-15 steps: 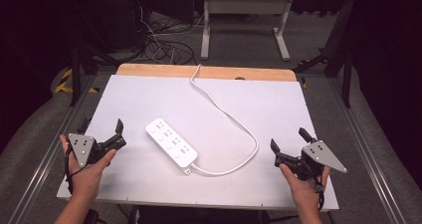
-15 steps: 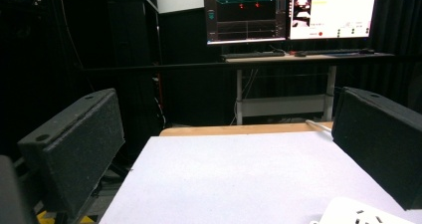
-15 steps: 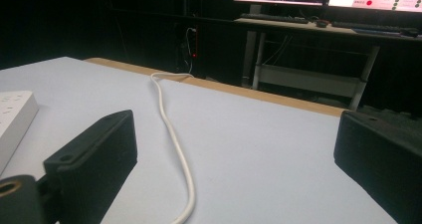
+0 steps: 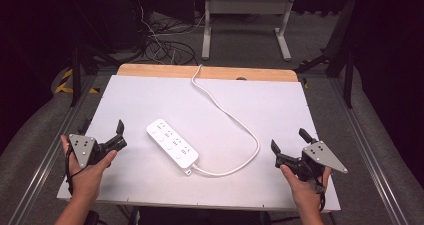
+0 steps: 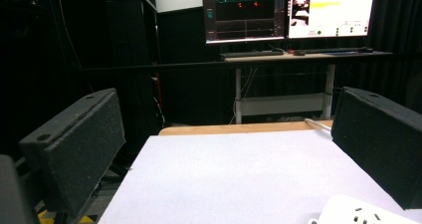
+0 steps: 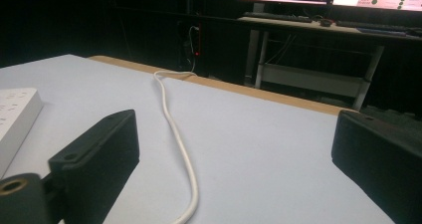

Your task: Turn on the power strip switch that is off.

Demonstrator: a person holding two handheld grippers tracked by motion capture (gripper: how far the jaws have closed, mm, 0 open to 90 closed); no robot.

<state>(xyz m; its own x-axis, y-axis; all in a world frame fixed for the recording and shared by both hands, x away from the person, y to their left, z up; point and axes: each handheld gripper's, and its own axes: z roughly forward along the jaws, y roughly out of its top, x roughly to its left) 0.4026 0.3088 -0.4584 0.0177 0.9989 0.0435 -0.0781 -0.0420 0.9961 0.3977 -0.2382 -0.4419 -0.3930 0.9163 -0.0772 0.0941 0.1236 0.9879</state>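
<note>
My left gripper (image 4: 112, 140), near left edge of table (image 4: 300, 115): jaws spread, empty. My right gripper (image 4: 290, 152), near right edge: jaws spread, empty. Strip (image 4: 172, 143), between them, nearer the left, lying flat and slanted; I judge it light, rigid, smooth plastic, best pinched across its narrow width. Cable (image 4: 235, 122), looping from strip's near end to the far edge: soft, will drag. Against the earlier frame: nothing visibly moved

A dim lab: lit monitors (image 5: 288, 12) on a far desk (image 5: 303, 56), black curtains, floor cables (image 4: 165, 47) beyond a white table (image 4: 300, 110).
</note>
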